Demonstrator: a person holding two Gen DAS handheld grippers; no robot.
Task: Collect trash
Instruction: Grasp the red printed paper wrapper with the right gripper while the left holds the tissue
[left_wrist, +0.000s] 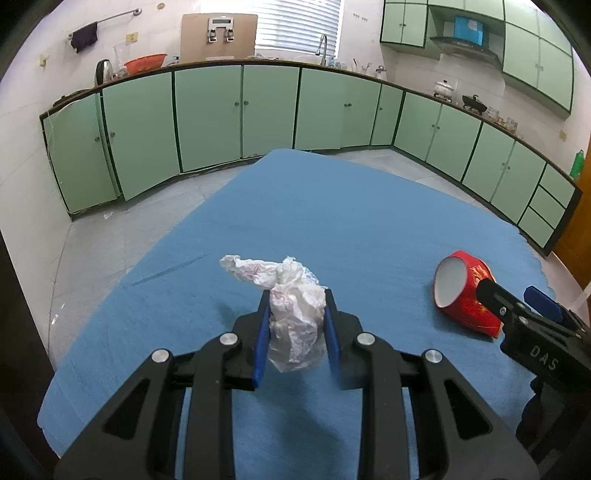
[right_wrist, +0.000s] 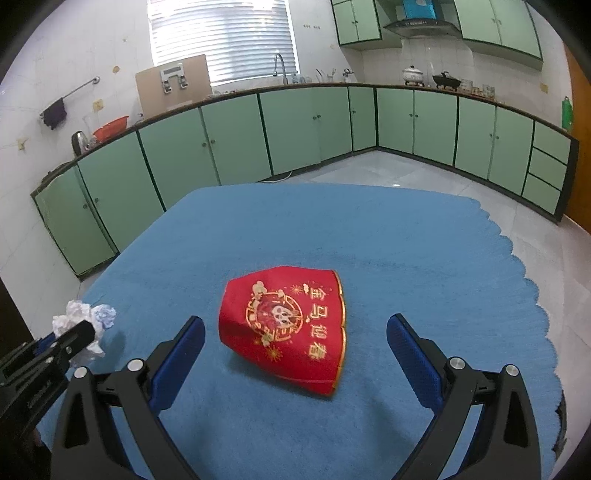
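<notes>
The left gripper (left_wrist: 297, 325) had its blue-padded fingers (left_wrist: 261, 339) pressed in on a crumpled wad of white tissue paper (left_wrist: 295, 314), holding it by its lower half just above the blue cloth-covered table (left_wrist: 332, 206), towards the near left edge. The wad looked very light and soft; it would crush rather than slip, so a grip across its thick middle seemed sound, with the loose tail at the top likely to flop.

The right gripper (right_wrist: 295, 332) hovered with its fingers (right_wrist: 410, 343) spread wide, one on each side of a squashed red paper cup with gold lettering (right_wrist: 288, 325) but apart from it. The cup lay on its side near the middle of the table, its white mouth turned toward the left gripper. It seemed thin, light and already dented; taking it across the flattened body, not the rim, would probably hold best, and little force should be needed.

Beyond the far edge of the table stood green kitchen cabinets (right_wrist: 236, 136) along the wall.
</notes>
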